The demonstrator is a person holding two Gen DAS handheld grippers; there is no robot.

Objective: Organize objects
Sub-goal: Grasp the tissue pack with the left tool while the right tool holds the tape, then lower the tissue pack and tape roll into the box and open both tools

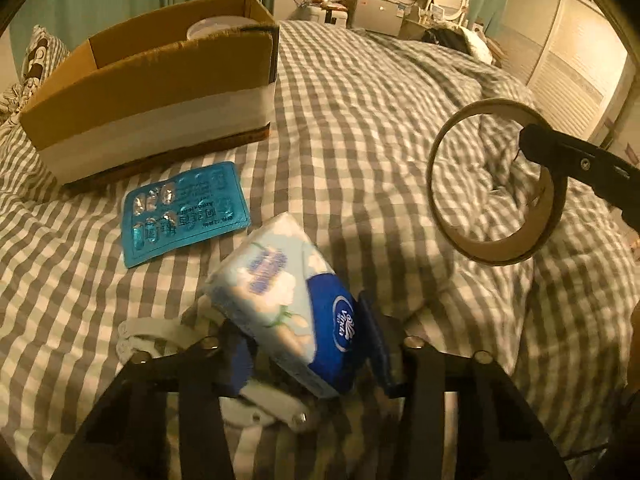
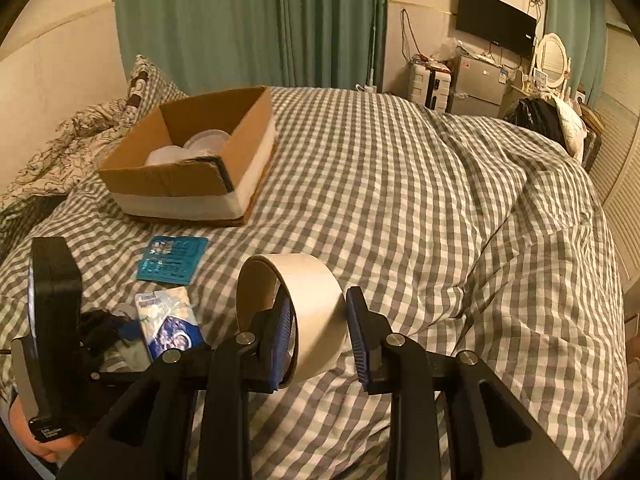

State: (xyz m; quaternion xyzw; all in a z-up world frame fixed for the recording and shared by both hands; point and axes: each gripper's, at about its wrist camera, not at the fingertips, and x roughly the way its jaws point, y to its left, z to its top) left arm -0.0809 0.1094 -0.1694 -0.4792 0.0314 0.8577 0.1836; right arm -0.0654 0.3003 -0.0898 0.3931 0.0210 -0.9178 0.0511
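tissue pack (image 1: 288, 304) probably pinched - left fingers (image 1: 240, 354).

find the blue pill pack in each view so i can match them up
Left wrist view: the pill pack lies left of centre on the bed cover, just in front of the cardboard box.
Right wrist view: the pack lies lower left, again just below the box.
Shared landmark: the cardboard box.
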